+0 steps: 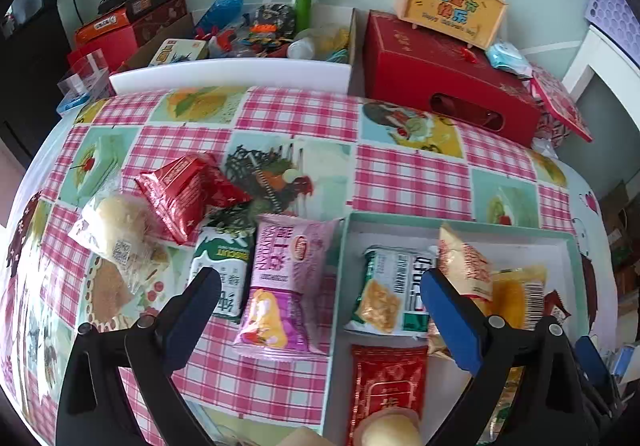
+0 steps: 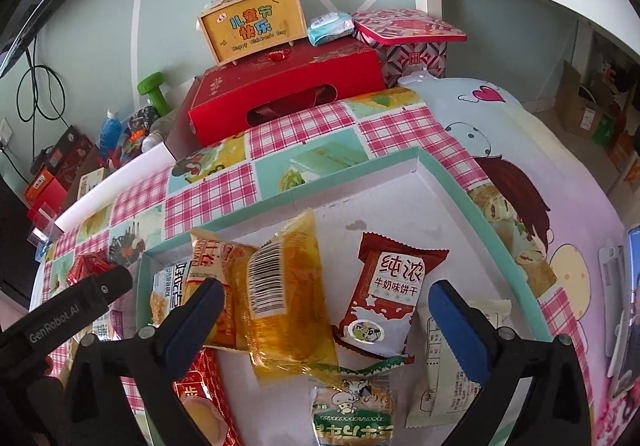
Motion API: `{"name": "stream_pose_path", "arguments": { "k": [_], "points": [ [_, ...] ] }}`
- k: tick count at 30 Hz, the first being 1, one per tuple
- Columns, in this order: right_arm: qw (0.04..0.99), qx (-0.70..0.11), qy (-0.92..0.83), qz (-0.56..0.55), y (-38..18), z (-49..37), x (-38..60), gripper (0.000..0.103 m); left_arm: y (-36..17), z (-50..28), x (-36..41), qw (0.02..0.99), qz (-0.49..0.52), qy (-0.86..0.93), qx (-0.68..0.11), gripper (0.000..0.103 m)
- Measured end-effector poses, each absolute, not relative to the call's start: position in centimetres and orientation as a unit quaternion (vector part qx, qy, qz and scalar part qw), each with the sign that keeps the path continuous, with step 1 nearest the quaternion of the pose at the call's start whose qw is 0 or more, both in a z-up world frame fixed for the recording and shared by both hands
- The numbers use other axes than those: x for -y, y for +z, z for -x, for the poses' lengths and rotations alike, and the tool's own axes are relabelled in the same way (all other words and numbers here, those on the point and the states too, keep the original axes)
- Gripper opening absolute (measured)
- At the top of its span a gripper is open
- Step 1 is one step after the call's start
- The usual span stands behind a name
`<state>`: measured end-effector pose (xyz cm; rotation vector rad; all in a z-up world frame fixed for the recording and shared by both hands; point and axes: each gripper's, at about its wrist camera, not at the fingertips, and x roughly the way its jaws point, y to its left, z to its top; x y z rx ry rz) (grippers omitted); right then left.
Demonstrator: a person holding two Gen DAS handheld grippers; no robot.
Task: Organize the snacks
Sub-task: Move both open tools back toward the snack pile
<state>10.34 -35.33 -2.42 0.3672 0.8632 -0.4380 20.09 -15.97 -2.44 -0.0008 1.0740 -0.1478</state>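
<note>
Left wrist view shows the left gripper (image 1: 320, 286) with its blue-padded jaws spread wide and nothing clamped; a pink plastic-wrapped snack packet (image 1: 286, 282) lies flat on the pink checked tablecloth (image 1: 400, 174) between the fingers, touching neither pad. Just beside its left edge lies a green-and-white biscuit packet (image 1: 222, 274), partly behind the left finger, with a red foil snack packet (image 1: 184, 194) and a clear-wrapped pale bun (image 1: 120, 234) farther left. To the right stands the shallow teal-rimmed cardboard tray (image 1: 342, 266), holding several packets. In the right wrist view, the right gripper (image 2: 326, 304) hangs over that tray, jaws likewise wide apart and empty. Between its fingers lie a translucent yellow wrapped cake (image 2: 286, 302) and a brown-and-white milk biscuit packet (image 2: 390, 298), both resting on the tray floor, clear of the pads.
</note>
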Motion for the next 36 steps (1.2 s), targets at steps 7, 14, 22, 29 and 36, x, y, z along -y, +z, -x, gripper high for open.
{"name": "stream_pose_path", "arguments": {
  "k": [7, 14, 22, 29, 36],
  "points": [
    [0.864, -0.423, -0.204, -0.180, -2.7, -10.6, 35.1, 0.103, -3.4, -20.0, 14.8, 0.854, 0.007, -0.055, -0.517, 0.100],
    [0.860, -0.427, -0.212, -0.182, -2.4, -10.3, 34.9, 0.103, -3.4, -19.3, 14.1, 0.851, -0.003, -0.050, -0.523, 0.100],
    [0.867, -0.432, -0.200, -0.149, -1.8, -10.6, 32.7, 0.103, -3.2, -19.0, 11.3, 0.848, -0.004, -0.031, -0.529, 0.100],
    [0.891, -0.396, -0.167, -0.145, 0.3, -10.4, 29.8, 0.103, -3.2, -18.5, 8.2, 0.846, -0.004, -0.011, -0.532, 0.100],
    [0.890, -0.418, -0.116, -0.139, -0.5, -11.5, 25.9, 0.103, -3.6, -17.9, 4.5, 0.843, 0.008, 0.018, -0.538, 0.100]
  ]
}}
